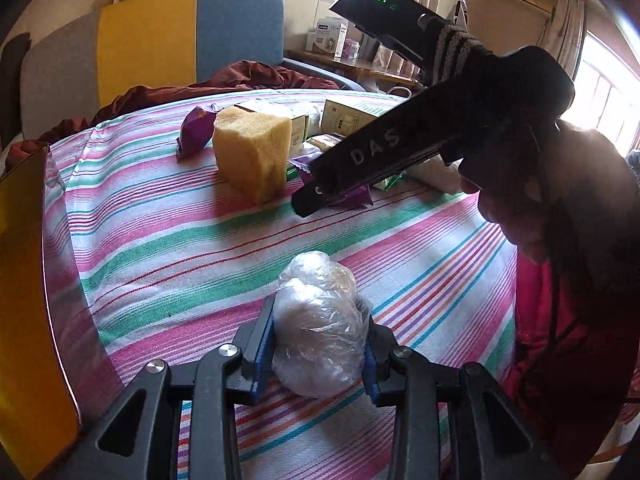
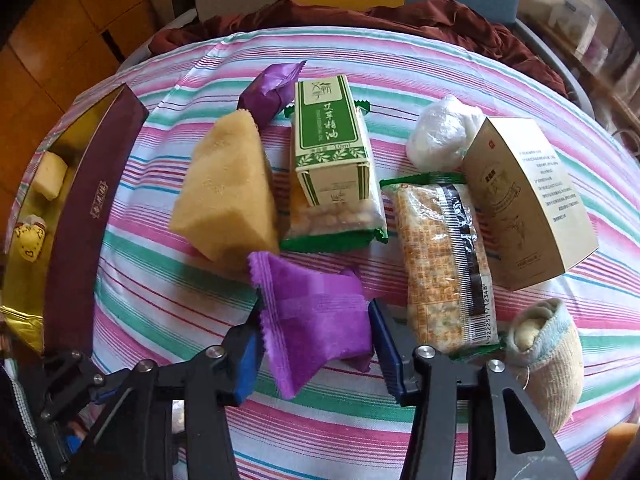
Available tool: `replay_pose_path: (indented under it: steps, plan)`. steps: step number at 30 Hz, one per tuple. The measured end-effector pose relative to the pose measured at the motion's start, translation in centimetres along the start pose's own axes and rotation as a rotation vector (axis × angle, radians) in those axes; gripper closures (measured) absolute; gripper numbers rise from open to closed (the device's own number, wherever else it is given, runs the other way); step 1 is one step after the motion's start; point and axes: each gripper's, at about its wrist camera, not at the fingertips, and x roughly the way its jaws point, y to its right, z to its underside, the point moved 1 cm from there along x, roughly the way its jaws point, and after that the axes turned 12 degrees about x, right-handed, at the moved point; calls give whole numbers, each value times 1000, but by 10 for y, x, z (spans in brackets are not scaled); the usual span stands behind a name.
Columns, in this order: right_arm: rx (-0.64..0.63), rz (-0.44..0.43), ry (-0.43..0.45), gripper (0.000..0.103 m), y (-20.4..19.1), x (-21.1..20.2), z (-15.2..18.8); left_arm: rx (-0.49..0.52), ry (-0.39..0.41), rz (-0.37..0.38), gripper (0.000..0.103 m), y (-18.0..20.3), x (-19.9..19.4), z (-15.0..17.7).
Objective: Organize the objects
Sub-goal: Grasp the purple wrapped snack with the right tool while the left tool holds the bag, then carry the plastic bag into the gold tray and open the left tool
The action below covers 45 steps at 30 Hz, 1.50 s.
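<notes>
- A bedroom-like room with curtained windows; a round counter (image 2: 360,412) under a pink, green and white striped cloth carries the clutter, with a colour-block chair and a crumpled maroon cloth behind it.
- At the counter's left edge sits an open box (image 2: 92,208) with a dark red wall and gold lining. A few small items already lie inside, so it is probably where things are being gathered.
- The left tool (image 1: 320,344) has its blue pads pressed on either side of a clear-wrapped bundle (image 1: 320,320), jaws narrow. The bundle sits low over the cloth; whether it is lifted clear I cannot tell.
- The right tool (image 2: 316,336) points steeply down over a purple packet (image 2: 316,320) that lies flat on the cloth. The packet is between the pads, the left one at its serrated edge, the right one beside it; no squeeze shows, so I read the jaws as partly open, not gripping yet.
- Loose beyond it: a yellow sponge wedge (image 2: 224,196), a second purple packet (image 2: 272,88), a green-and-white carton (image 2: 328,132) resting on a snack bag, a cracker pack (image 2: 444,264), a tan box (image 2: 528,200), a white wrapped ball (image 2: 440,132) and a small sock pouch (image 2: 552,356).
- Working both hands at once likely lets two items go to the box together.
</notes>
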Motion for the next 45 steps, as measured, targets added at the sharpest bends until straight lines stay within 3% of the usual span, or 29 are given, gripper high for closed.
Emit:
replay_pose_path:
  steps: [2, 3, 9, 10, 12, 13, 14, 27, 30, 34, 38, 45]
  plan:
    - [12, -19, -12, 14, 3, 0, 1, -3, 1, 2, 67, 0, -1, 0]
    - [10, -2, -10, 10, 3, -1, 2, -4, 1, 2, 67, 1, -2, 0]
    - [69, -42, -7, 10, 9, -8, 0, -3, 2, 4, 67, 0, -2, 0]
    - [76, -45, -3, 10, 10, -10, 0, -2, 2, 3, 67, 1, -3, 1]
    - [78, -41, 0, 20, 10, -10, 0, -1, 2, 1, 67, 1, -3, 1]
    - [66, -32, -8, 47, 10, -10, 1, 1, 2, -1, 67, 2, -3, 0]
    - [42, 3, -1, 58, 8, -9, 2, 2, 2, -2, 67, 2, -3, 0]
    - [-24, 47, 19, 61, -1, -5, 3, -7, -25, -12, 68, 5, -10, -2]
    - [-27, 46, 22, 61, -3, -3, 2, -44, -7, 16, 68, 6, -27, -7]
    - [-39, 55, 27, 61, -3, -4, 3, -36, 44, -17, 68, 8, -61, -19]
    - [-48, 64, 33, 61, -5, -5, 4, -53, 83, -95, 68, -8, -99, -22]
    - [-66, 82, 40, 61, -7, -6, 6, -222, 78, -282, 68, -83, -158, 10]
